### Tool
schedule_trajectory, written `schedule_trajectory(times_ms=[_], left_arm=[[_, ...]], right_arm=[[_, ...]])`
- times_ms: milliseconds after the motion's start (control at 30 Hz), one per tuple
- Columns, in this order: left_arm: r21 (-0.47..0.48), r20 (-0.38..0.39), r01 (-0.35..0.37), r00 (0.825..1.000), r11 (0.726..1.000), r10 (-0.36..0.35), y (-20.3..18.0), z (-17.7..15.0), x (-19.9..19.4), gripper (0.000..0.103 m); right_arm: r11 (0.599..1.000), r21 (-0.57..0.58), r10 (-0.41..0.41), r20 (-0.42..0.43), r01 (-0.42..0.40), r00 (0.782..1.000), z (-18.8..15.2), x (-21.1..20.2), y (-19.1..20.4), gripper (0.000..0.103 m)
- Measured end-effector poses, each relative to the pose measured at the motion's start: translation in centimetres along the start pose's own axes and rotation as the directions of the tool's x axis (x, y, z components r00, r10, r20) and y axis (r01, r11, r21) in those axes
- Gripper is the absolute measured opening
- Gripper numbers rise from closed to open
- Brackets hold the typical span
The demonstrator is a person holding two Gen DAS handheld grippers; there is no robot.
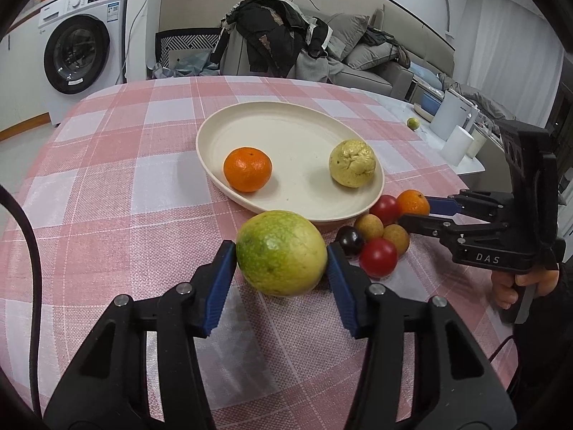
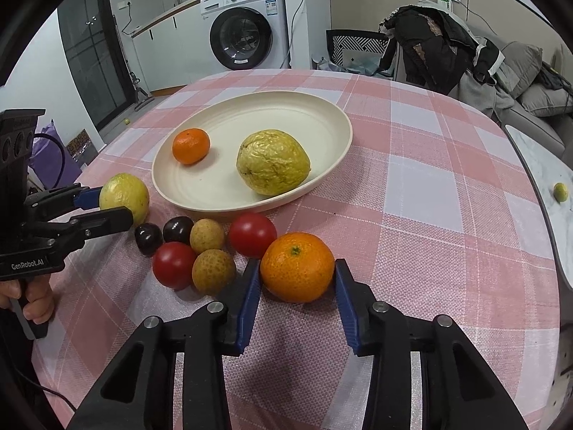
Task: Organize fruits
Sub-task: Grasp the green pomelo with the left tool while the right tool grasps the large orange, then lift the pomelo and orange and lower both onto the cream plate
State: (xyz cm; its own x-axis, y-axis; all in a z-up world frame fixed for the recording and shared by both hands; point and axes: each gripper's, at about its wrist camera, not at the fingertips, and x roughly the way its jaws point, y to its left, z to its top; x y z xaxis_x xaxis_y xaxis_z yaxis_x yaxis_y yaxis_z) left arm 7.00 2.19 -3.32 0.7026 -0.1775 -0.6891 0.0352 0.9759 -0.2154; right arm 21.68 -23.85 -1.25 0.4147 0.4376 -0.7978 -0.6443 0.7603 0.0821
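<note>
A green-yellow guava (image 1: 281,252) rests on the pink checked cloth, and my left gripper (image 1: 281,254) is shut on it, a blue pad against each side. My right gripper (image 2: 297,268) is shut on a mandarin (image 2: 297,267) that also rests on the cloth. Each view shows the other gripper side-on: the right gripper (image 1: 415,211) and the left gripper (image 2: 107,208). The cream plate (image 2: 215,186) beyond holds a second mandarin (image 2: 191,146) and a wrinkled yellow fruit (image 2: 273,162). Between the grippers lie two red tomatoes (image 2: 252,234), two longans (image 2: 213,270) and two dark fruits (image 2: 178,229).
A white side table (image 2: 551,165) adjoins the table on the right, with a small green fruit (image 2: 561,191) and white canisters (image 1: 458,145) on it. A washing machine (image 2: 243,36) and a clothes-covered sofa (image 1: 279,46) stand beyond the far edge. A hand (image 1: 519,283) holds the right gripper's handle.
</note>
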Motion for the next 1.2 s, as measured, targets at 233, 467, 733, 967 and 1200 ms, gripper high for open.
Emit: schedule_trajectory(times_ms=[233,467,733,967,1200], left_arm=[[0.001,0.021,-0.008,1.000,1.000,0.008,0.1,0.1,-0.6,0.049],[0.004,0.043,-0.021,0.999,1.000,0.020,0.1,0.3,-1.4,0.049],[0.010,0.048,-0.015,0.999,1.000,0.014,-0.5,0.8,-1.6,0.049],[0.047,0.054,-0.012,0.999,0.999,0.010,-2.2,1.7,-1.4,0.049],[0.057,0.058,-0.023,0.998,0.998,0.019,-2.8,2.6,-1.3,0.049]], right_arm=[[1.000,0.000,-0.001,0.027,0.001,1.000,0.0,-0.7,0.0,0.040],[1.000,0.015,-0.002,0.062,0.001,0.998,0.2,-1.7,-0.3,0.040],[0.999,0.015,-0.034,0.101,0.032,0.994,1.5,-3.3,1.1,0.040],[0.998,-0.048,-0.039,0.130,0.045,0.991,2.8,-4.2,3.5,0.040],[0.999,-0.048,-0.006,0.152,0.014,0.988,3.8,-4.3,3.7,0.040]])
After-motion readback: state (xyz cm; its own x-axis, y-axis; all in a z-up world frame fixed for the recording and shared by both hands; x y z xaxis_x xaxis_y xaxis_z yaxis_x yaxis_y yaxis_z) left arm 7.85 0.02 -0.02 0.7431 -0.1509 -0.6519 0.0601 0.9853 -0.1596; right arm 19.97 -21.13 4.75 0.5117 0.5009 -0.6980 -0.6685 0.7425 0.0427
